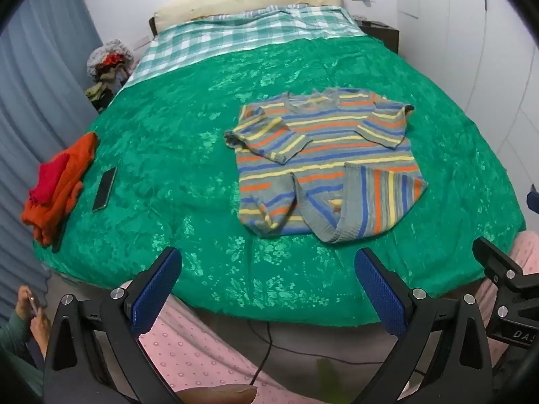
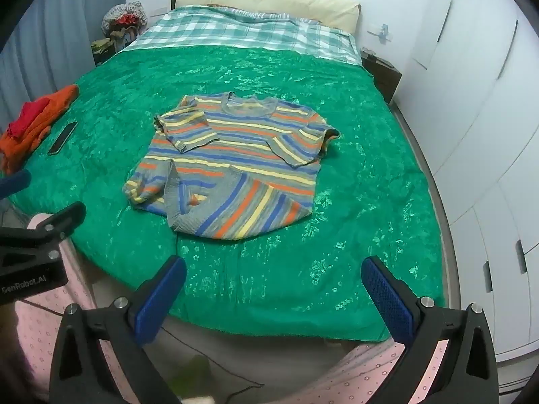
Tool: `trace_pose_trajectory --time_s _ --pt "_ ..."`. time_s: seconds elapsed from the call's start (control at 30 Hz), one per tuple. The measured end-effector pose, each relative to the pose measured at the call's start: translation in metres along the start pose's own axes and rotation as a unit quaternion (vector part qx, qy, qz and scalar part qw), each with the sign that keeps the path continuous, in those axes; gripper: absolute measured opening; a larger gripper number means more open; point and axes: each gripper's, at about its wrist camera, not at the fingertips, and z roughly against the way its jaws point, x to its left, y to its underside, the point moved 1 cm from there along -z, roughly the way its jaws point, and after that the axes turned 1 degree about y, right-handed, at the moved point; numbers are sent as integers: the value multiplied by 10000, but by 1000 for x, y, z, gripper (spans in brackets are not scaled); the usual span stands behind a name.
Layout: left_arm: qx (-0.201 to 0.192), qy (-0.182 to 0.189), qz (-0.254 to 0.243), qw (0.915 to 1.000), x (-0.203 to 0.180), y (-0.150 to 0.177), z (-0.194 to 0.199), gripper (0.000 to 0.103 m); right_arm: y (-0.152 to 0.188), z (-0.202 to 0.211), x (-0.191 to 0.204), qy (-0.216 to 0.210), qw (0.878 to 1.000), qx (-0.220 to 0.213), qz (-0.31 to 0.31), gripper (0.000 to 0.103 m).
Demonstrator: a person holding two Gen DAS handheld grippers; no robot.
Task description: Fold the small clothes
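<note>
Bedroom, green bed (image 1: 168, 141): striped sweater (image 1: 323, 161) lies mid-bed, sleeves and hem partly turned in. Left hand-held gripper (image 1: 269, 289) & right hand-held gripper (image 2: 274, 298) gape wide, empty, near bed's foot edge. Fold barely begun; next likely needs reaching to sweater's hem.

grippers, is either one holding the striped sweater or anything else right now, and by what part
Nothing is held. The left gripper and right gripper both stand open and empty, short of the striped sweater lying on the bed.

Even, soft indoor light, faint sheen on the green bedspread (image 1: 188, 155), heavy fisheye bending and dark corners.
</note>
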Motion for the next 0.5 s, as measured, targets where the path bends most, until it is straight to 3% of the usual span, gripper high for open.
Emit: trace_pose_trajectory --time_s 0.5 --pt "23 -160 -68 9998 -3 0 -6 103 0 -6 3 -9 9999 87 81 102"
